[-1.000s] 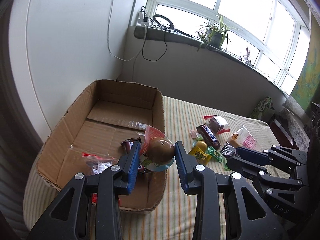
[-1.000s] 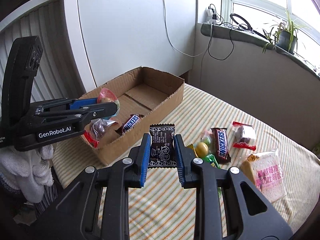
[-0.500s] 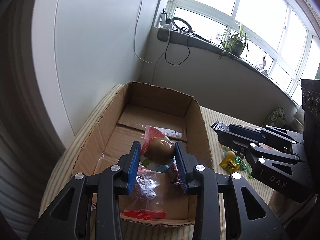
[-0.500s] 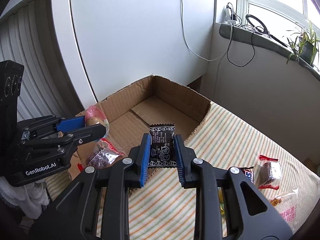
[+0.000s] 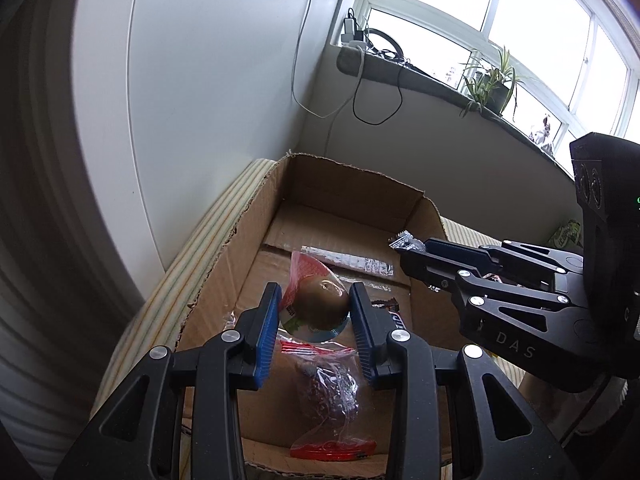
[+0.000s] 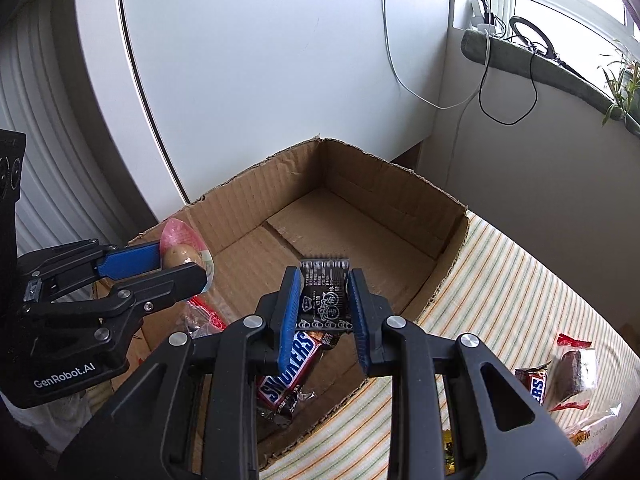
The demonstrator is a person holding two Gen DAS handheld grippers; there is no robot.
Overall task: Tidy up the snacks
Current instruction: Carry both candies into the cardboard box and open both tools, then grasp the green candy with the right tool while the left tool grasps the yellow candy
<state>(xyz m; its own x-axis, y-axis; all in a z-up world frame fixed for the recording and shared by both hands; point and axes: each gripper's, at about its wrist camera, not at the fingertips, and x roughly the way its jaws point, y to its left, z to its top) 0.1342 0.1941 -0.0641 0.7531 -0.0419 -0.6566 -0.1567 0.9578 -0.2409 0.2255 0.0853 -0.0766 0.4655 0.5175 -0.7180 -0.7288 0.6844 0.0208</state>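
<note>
My left gripper (image 5: 316,316) is shut on a round brown snack in a clear and pink wrapper (image 5: 322,304) and holds it above the open cardboard box (image 5: 352,184). It also shows in the right wrist view (image 6: 188,264). My right gripper (image 6: 324,304) is shut on a black snack packet (image 6: 324,292) and holds it above the box (image 6: 360,172); it enters the left wrist view (image 5: 416,256) from the right. A Snickers bar (image 6: 290,368) and a clear bag with red ends (image 5: 330,400) lie in the box.
The box stands on a striped cloth (image 6: 520,280) beside a white wall panel (image 6: 260,60). Another Snickers (image 6: 534,384), a wrapped brownie (image 6: 576,372) and other packets lie on the cloth at the right. A windowsill with cables and a plant (image 5: 488,84) runs behind.
Both grippers have moved left and closer over the box, still holding their snacks. The loose snacks on the cloth have slid out to the right of both views.
</note>
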